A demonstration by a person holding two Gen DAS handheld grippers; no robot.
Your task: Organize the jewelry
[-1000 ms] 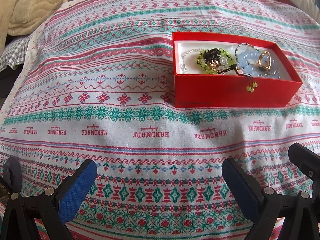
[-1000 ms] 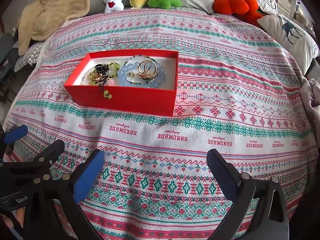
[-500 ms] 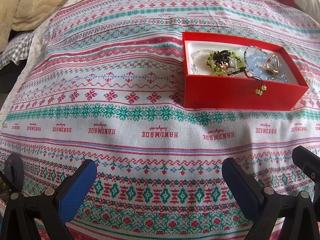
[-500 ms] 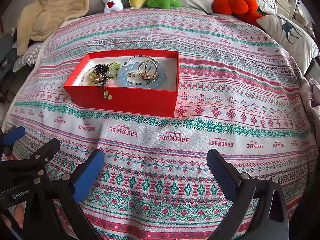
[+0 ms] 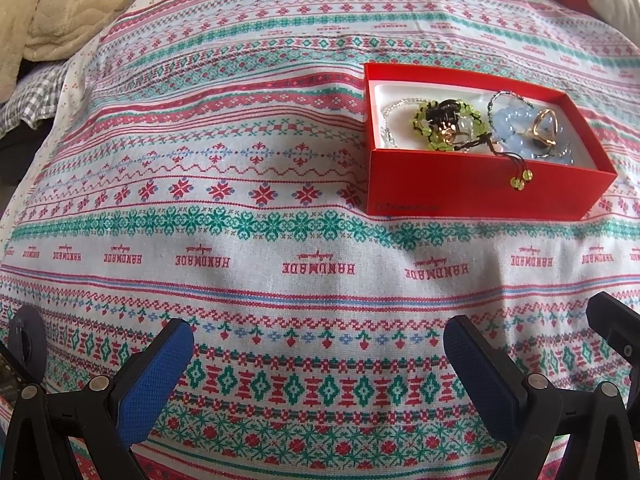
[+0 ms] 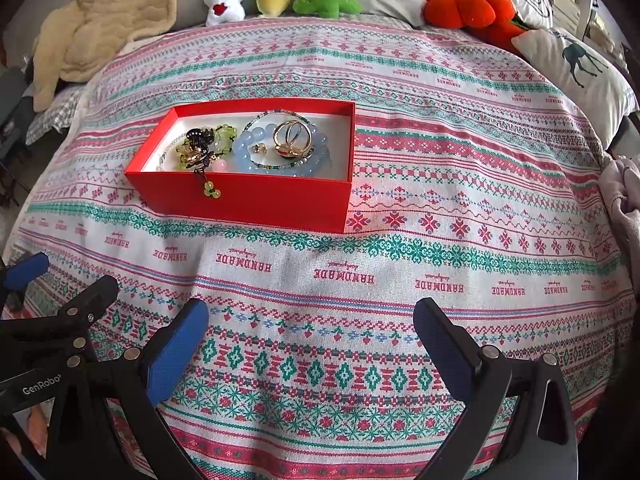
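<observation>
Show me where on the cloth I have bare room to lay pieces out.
Bare cloth runs right of the red box to the deer pillow, and between the box and both open grippers. The box interior is crowded; a green bead tassel hangs over its front wall.

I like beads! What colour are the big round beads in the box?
Pale blue beads, clearest in the right wrist view.
</observation>
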